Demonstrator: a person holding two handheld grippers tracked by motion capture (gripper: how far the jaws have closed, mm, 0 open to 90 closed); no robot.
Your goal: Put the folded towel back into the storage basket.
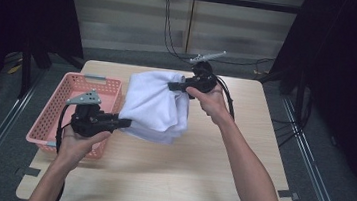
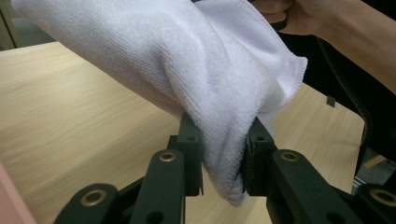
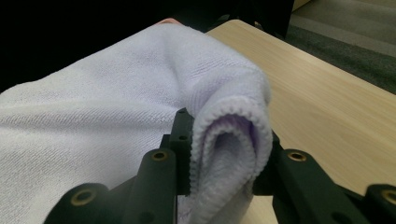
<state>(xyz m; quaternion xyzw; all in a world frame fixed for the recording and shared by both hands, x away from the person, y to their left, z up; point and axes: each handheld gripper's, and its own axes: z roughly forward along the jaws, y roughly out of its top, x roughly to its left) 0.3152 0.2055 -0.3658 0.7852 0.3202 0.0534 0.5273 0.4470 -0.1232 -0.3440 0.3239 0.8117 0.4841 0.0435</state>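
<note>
A white towel [image 1: 153, 105] hangs above the wooden table [image 1: 198, 178], stretched between both grippers. My left gripper [image 1: 123, 123] is shut on the towel's near lower corner; its jaws pinch the bunched cloth [image 2: 224, 158] in the left gripper view. My right gripper [image 1: 174, 86] is shut on the far upper corner, and a folded edge of towel [image 3: 229, 154] sits squeezed between its jaws in the right gripper view. The cloth sags in folds between the two hands.
A pink plastic basket [image 1: 69, 91] stands at the table's left edge, just behind the left hand. Black cables [image 1: 171, 27] hang beyond the table's far side. Dark floor and metal rails surround the table.
</note>
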